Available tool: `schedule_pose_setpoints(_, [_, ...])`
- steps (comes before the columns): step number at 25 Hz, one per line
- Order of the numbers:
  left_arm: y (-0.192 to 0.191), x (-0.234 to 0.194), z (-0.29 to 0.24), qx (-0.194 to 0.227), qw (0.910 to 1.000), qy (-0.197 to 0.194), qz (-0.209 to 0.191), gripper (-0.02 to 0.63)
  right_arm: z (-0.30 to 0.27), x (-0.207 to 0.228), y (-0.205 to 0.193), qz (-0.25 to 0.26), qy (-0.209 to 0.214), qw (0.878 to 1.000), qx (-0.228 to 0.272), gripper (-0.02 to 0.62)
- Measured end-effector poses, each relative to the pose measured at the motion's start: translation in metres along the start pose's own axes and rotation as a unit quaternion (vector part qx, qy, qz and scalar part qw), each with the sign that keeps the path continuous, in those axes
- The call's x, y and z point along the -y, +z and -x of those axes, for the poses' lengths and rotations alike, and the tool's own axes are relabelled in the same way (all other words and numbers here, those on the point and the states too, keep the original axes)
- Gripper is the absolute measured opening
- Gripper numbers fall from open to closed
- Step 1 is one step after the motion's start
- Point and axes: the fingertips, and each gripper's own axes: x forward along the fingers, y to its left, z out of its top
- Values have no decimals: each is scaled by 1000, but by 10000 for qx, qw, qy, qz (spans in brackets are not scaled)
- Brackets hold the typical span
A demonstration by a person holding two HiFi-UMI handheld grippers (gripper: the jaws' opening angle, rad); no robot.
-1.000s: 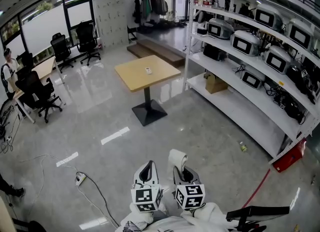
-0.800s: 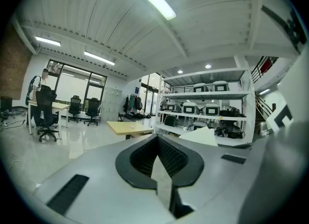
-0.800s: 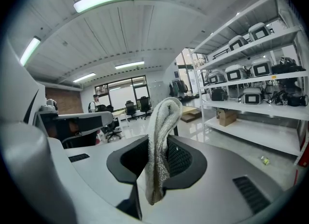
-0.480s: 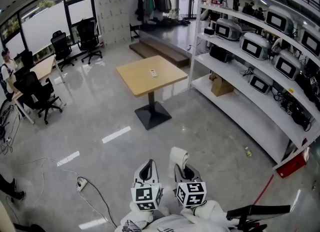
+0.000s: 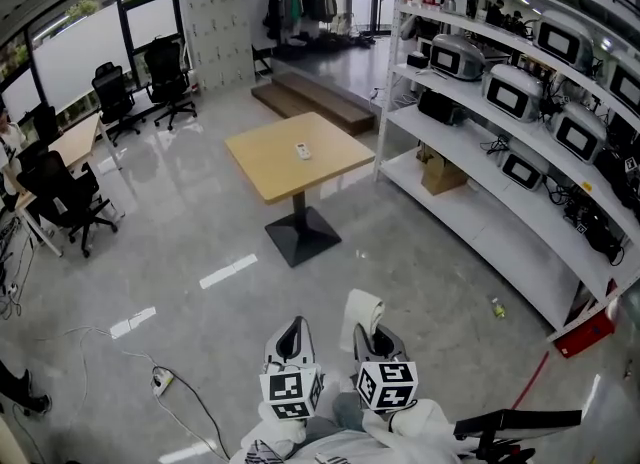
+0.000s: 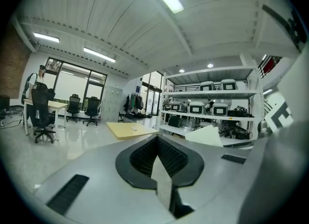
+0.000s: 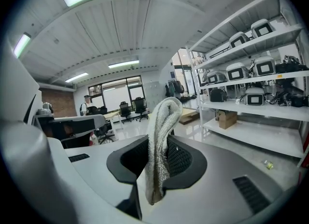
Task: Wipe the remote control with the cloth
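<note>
Two grippers sit side by side at the bottom edge of the head view, both aimed across the open floor.

1. Left gripper (image 5: 292, 332): the jaws are fully closed on each other, with nothing between them. This probably keeps that hand free to steady the target later.
2. Remote control (image 5: 303, 151): it lies flat on the square wooden table (image 5: 262, 174), near the middle of the top and well apart from both grippers. It is a small, pale, oblong body. Buttons and markings are too small to read. Nothing else is visible on the tabletop, so access looks unobstructed from any side.
3. Right gripper (image 5: 373, 340): the jaws are clamped on the cloth (image 5: 360, 312). The cloth is a pale, woven towel folded double. Its rounded fold stands up ahead of the jaws and its loose ends hang below them. Held this way, it presents a padded face for contact, which suits wiping.
4. Shelving (image 5: 470, 214): it lines the right side and is not involved.

Wiping has not begun, because the cloth is nowhere near the remote control.
</note>
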Motion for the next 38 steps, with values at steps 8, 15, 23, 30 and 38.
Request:
schedule_pose_setpoints(8, [-1,-18,-48,-86,9999,97,-6,-8,-57,12,16,-49,60,10000,-16,89])
schedule_pose_setpoints(15, [10,-25,-99,-102,9998,186,-26,-8,-104,35,37,-99,90,9999,-32,89])
schedule_pose_setpoints(23, [21,-32,-153,-102,9996,274,-4,-8,-151,56,59,-56,162,9998,-73,89])
schedule_pose_setpoints(30, [30,-34,-195,-121,9995,286,-12,-8,-189,71,76,-57,230,9997,-117,89])
schedule_pose_setpoints(38, [36,-45,-246,-93,9993,374,17,-8,-236,89,88,16,328,9993,-166,89])
